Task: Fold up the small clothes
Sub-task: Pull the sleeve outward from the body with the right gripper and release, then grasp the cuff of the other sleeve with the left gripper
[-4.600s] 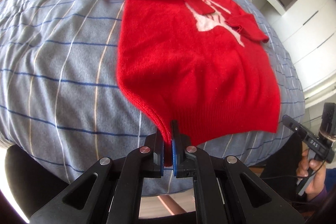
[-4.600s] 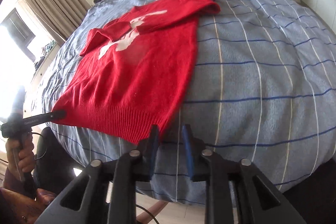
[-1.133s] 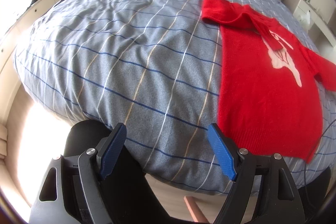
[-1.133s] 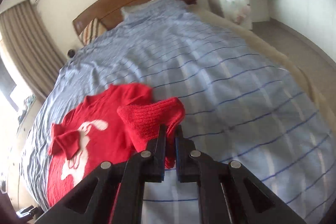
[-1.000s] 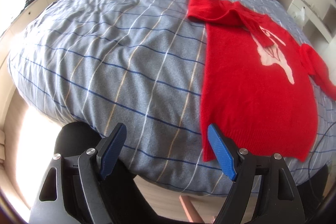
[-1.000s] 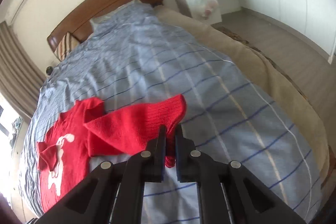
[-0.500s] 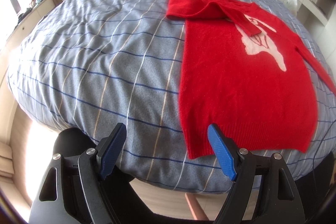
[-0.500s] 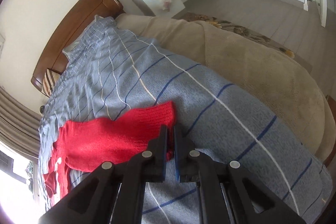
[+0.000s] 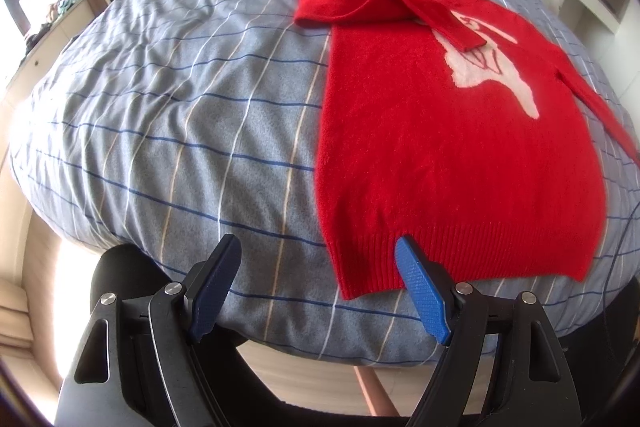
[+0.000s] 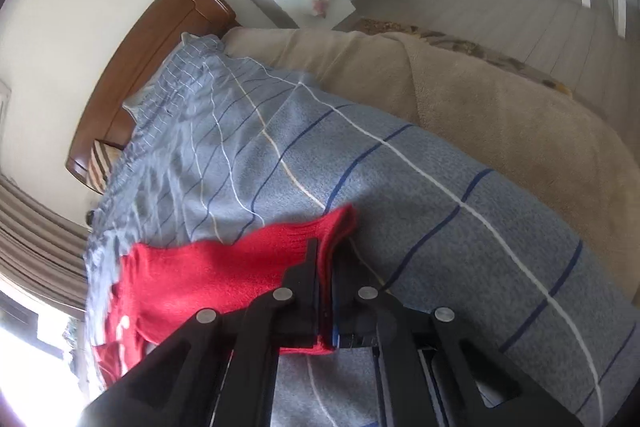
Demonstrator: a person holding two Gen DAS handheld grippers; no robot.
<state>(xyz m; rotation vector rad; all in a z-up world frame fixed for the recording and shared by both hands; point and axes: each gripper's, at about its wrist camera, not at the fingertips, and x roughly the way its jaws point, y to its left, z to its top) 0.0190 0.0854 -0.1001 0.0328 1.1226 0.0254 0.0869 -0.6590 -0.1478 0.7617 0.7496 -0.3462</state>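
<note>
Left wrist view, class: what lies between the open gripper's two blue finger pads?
In the left wrist view, the left gripper frames striped blue bedspread and the near-left hem corner of the red sweater, close to the right-hand pad.

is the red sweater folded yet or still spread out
Mostly spread. The red sweater lies flat on the bed, one sleeve folded across its chest; the right claw holds the other sleeve's cuff.

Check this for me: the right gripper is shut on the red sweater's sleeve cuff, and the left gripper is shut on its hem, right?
Not quite. In the left wrist view the left gripper is open, holding nothing, near the red sweater's hem. The right gripper is indeed shut on the sleeve cuff.
</note>
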